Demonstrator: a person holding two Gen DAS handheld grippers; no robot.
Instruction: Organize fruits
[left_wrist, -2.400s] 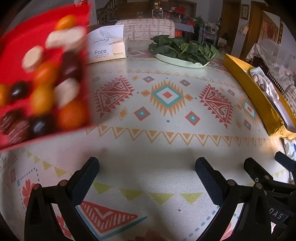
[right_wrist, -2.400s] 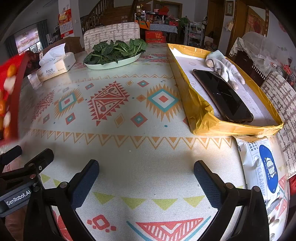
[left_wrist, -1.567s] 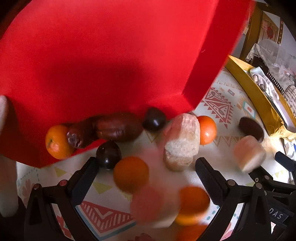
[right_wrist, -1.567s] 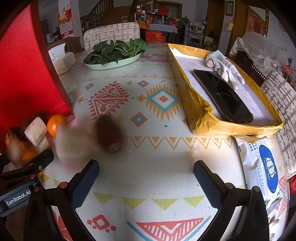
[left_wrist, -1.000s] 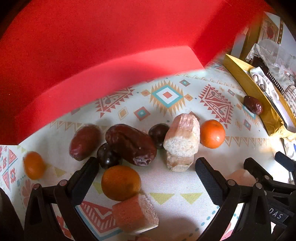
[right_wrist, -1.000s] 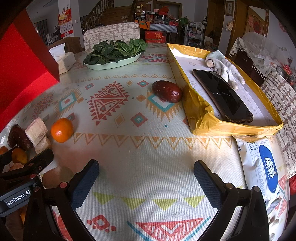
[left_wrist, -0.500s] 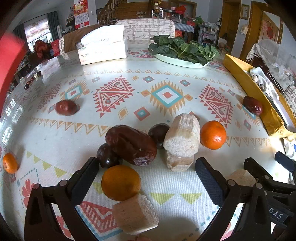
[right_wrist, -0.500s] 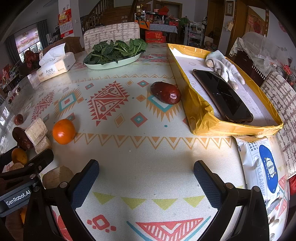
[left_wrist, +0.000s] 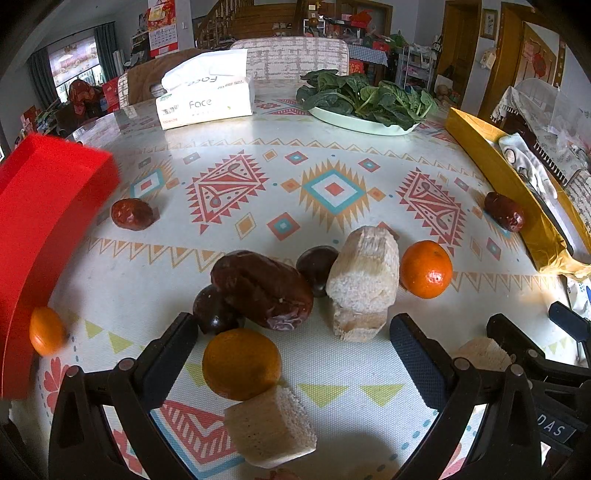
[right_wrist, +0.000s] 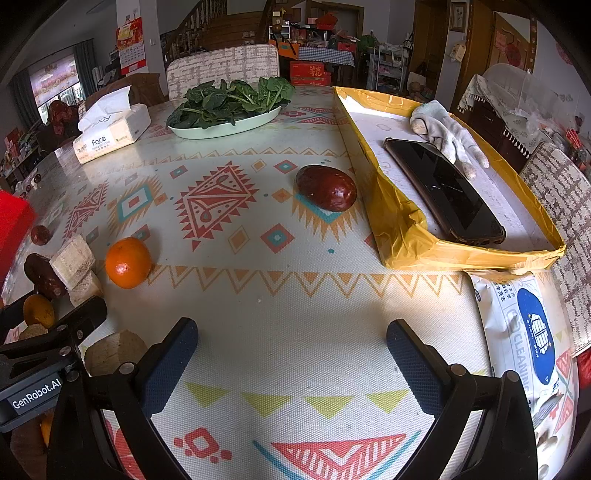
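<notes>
Fruits lie scattered on the patterned tablecloth. In the left wrist view a big red date, dark round fruits, pale sugarcane chunks and an orange cluster just ahead of my open left gripper. Another orange sits to the right, and a small one lies by the red tray at the left. In the right wrist view a red date rests beside the yellow box, an orange lies left. My right gripper is open over bare cloth.
A tissue box and a plate of spinach stand at the far side. The yellow box holds a phone and a glove. A cleaning-wipes pack lies at the right edge. The left gripper's body shows in the right wrist view.
A red tray swung over the table, tipped the fruits out and moved away; it now stands at the left. The fruits rolled and came to rest. Both grippers stayed open and still.
</notes>
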